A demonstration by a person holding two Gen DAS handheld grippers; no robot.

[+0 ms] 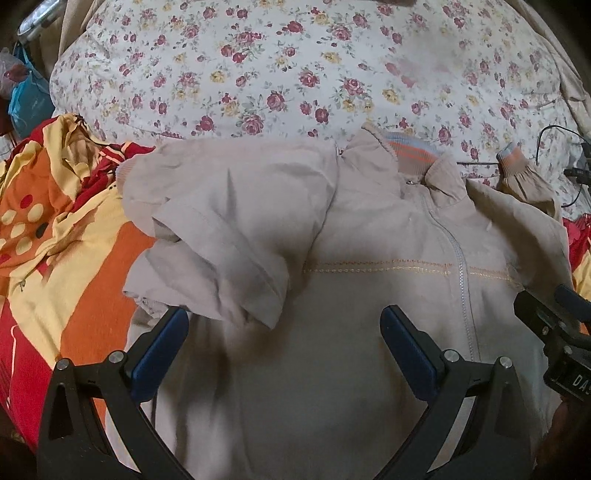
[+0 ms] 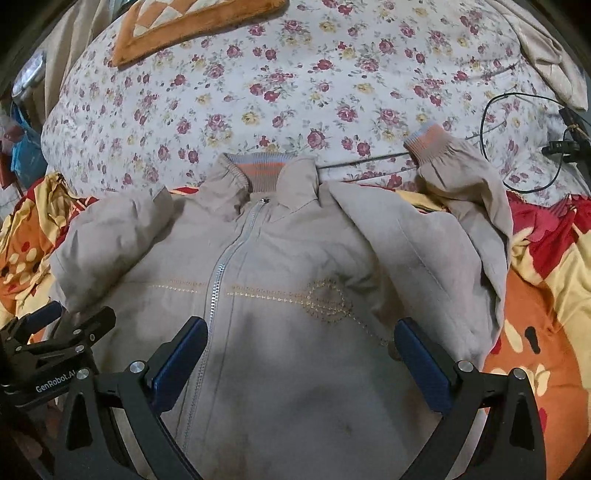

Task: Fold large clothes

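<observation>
**Jacket spread front-up on the bed**

The floral quilt covers the far bed. The beige zip jacket lies on an orange patterned sheet. Left tool and right tool hover above it, both released, gripping nothing.

A bed filled the view. Ahead of both grippers spread a white quilt printed with red and yellow roses. Below and to either side lay a red, orange and yellow blanket. Far ahead, left, sat an orange-edged cushion. Black cables trailed far right. The light was dim and soft.
</observation>
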